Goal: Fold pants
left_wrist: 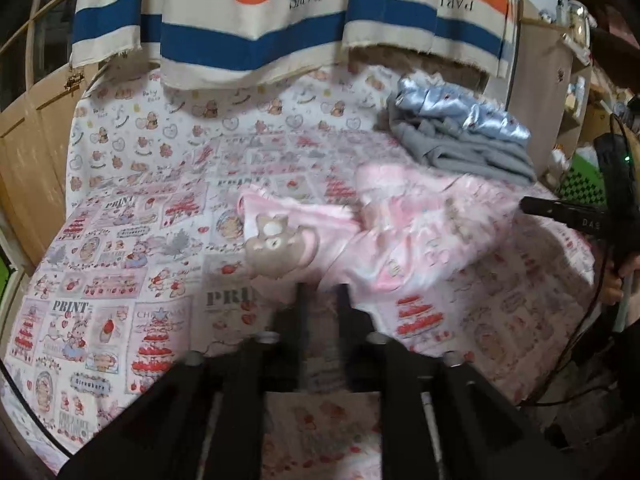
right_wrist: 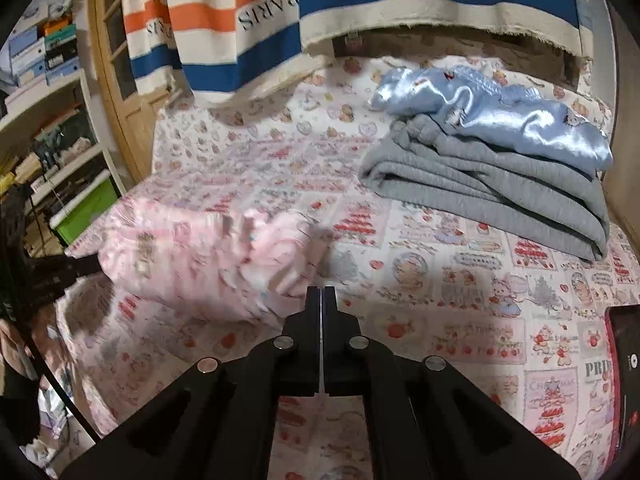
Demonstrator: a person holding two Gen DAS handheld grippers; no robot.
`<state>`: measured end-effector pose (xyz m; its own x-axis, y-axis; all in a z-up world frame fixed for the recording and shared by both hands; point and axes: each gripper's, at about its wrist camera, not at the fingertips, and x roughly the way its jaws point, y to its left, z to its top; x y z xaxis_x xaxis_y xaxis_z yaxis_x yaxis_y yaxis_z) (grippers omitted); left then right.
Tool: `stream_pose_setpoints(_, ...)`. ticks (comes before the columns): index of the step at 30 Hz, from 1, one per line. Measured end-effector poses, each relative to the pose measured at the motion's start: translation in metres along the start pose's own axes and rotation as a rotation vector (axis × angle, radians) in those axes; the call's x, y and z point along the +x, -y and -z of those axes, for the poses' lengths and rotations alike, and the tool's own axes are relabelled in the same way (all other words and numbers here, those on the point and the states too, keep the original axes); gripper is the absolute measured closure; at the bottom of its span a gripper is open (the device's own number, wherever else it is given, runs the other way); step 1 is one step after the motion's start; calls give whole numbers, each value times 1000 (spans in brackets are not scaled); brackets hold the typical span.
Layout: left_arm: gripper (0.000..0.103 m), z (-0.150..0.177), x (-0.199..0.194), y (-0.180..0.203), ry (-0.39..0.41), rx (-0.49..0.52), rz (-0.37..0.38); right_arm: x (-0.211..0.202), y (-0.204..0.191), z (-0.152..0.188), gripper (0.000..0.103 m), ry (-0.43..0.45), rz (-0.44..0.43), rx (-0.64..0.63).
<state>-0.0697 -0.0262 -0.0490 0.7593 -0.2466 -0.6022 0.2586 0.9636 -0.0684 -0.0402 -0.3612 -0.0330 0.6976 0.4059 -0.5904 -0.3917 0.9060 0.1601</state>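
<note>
Pink satin pants with a brown bear patch lie crumpled on the printed tablecloth. My left gripper is partly open, a small gap between its fingers, just short of the pants' near edge; motion blur hides whether it touches them. In the right wrist view the pants lie left of centre. My right gripper is shut and empty, its tips beside the pants' right edge. The left gripper enters that view from the left, at the pants' left end. The right gripper shows at the right of the left wrist view.
Folded grey pants with a blue satin garment on top sit at the back right. A striped cloth hangs behind the table. A dark red box sits at the right edge. Shelves stand to the left.
</note>
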Motion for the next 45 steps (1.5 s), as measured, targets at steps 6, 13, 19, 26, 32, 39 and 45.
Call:
stream_pose_setpoints(6, 81, -28, -16, 24, 74, -30, 95, 8, -39, -26, 103, 31, -125, -23)
stream_pose_setpoints(13, 91, -50, 53, 31, -33, -102, 80, 64, -63, -37, 102, -91, -159, 53)
stream_pose_setpoints(19, 93, -43, 69, 25, -59, -97, 88, 90, -58, -26, 103, -149, -156, 50)
stream_pose_setpoints(26, 84, -35, 45, 29, -9, -64, 64, 78, -60, -27, 101, -129, -156, -5)
stream_pose_setpoints(32, 28, -39, 6, 13, 84, -92, -29, 37, -41, -36, 21, 32, -97, 44)
stream_pose_setpoints(39, 1, -41, 4, -27, 74, -195, -85, 34, -12, -41, 16, -2, -2, 113)
stream_pose_setpoints(45, 1, -24, 33, -48, -26, -351, 48, 59, 8, -27, 16, -143, -47, 181)
